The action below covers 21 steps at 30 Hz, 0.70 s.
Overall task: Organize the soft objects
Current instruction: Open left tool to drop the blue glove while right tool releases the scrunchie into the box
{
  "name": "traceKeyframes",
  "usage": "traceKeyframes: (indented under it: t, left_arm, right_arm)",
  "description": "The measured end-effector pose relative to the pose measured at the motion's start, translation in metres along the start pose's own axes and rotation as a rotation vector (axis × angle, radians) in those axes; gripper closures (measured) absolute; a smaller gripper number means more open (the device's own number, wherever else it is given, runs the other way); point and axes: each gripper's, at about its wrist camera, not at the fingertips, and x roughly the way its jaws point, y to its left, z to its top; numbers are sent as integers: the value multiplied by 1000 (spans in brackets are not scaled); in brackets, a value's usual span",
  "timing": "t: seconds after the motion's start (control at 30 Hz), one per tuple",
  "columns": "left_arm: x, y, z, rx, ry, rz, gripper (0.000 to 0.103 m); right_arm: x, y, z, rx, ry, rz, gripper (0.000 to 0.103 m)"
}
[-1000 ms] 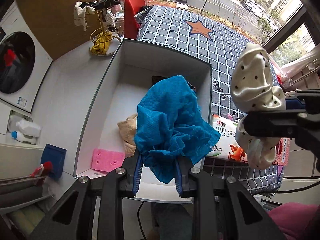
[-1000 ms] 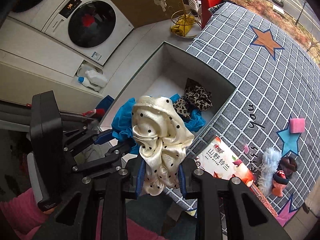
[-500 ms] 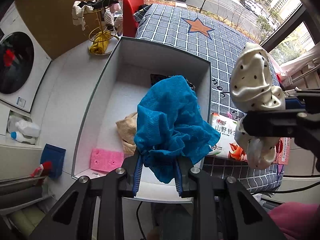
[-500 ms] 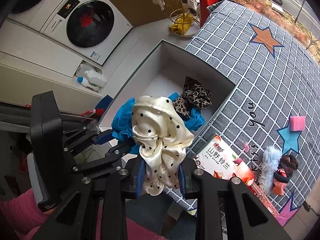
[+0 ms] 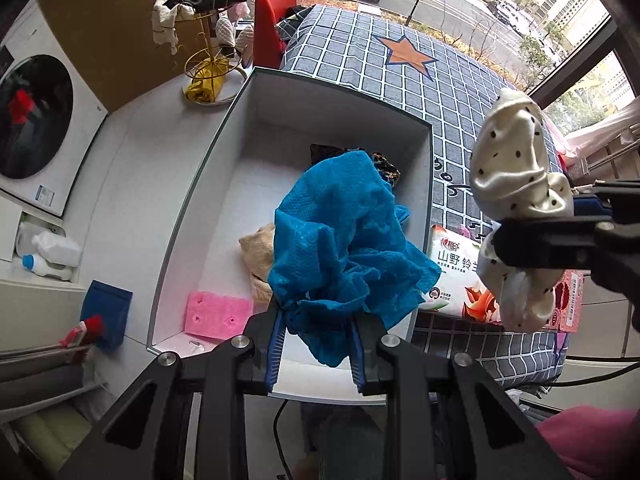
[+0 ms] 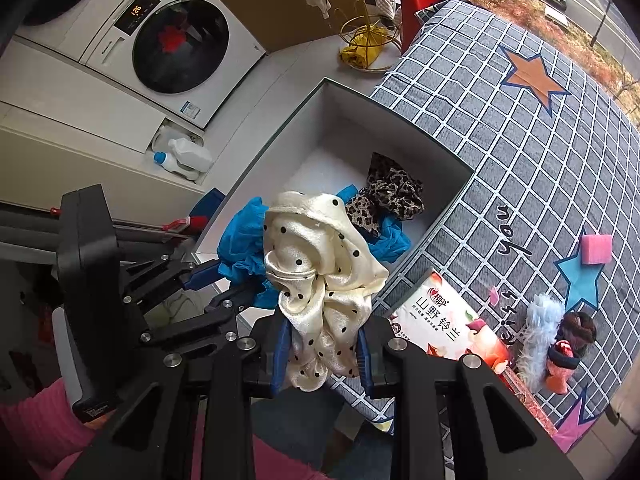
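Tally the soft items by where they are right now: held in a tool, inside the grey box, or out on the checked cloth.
Held: 2, blue scrunchie, cream dotted scrunchie
In box: 3, leopard scrunchie, tan cloth, pink sponge
On cloth: 3, pink sponge, fluffy blue scrunchie, small plush bundle
Total: 8

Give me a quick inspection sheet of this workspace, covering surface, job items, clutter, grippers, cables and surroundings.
Surface: checked cloth with stars.
Job's things: white box holding a pink sponge, tan cloth and leopard scrunchie.
Clutter: tissue pack, second pink sponge, fluffy items.
Grippers: left gripper shut on blue cloth; right gripper shut on dotted cream scrunchie.
Cables: black cable below the box.
Surroundings: washing machine, gold rack, window.
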Motion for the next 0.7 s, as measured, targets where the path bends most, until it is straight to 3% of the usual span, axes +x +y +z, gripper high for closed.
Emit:
traceKeyframes:
  t: [0.7]
  left_arm:
    - [6, 29, -3, -83, 23, 54, 73]
  right_arm:
    - [20, 1, 4, -20, 34, -5, 74]
